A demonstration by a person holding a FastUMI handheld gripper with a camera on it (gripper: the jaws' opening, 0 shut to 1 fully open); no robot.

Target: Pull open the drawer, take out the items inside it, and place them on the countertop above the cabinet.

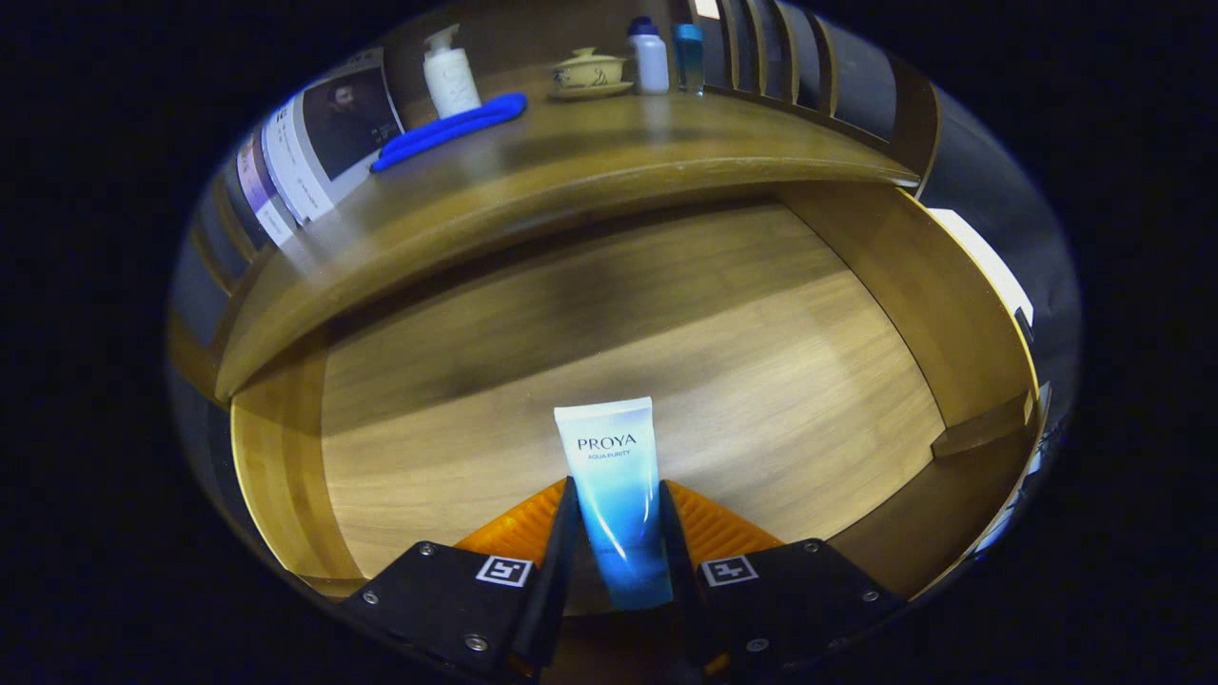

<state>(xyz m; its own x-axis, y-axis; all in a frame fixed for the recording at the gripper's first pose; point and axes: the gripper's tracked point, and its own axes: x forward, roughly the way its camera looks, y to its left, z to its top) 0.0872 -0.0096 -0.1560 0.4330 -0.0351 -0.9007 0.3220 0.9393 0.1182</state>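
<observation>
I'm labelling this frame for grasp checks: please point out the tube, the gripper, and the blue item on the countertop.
tube (611, 476): gripper view, on its upper body, between the fingers.
gripper (614, 533): gripper view, midway between fingertips, shut on the tube.
blue item (447, 130): gripper view, its middle, on the countertop.

Your gripper (615, 533) pinches a glossy plastic tube (614, 495) between both fingers (light glints off it); the drawer (628, 333) and countertop (533, 171) look like smooth, satiny wood.

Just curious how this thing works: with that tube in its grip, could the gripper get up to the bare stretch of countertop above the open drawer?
Probably yes. The gripper is shut on the tube over the open drawer, and the near part of the countertop is bare; the blue case and bottles sit farther back.
</observation>
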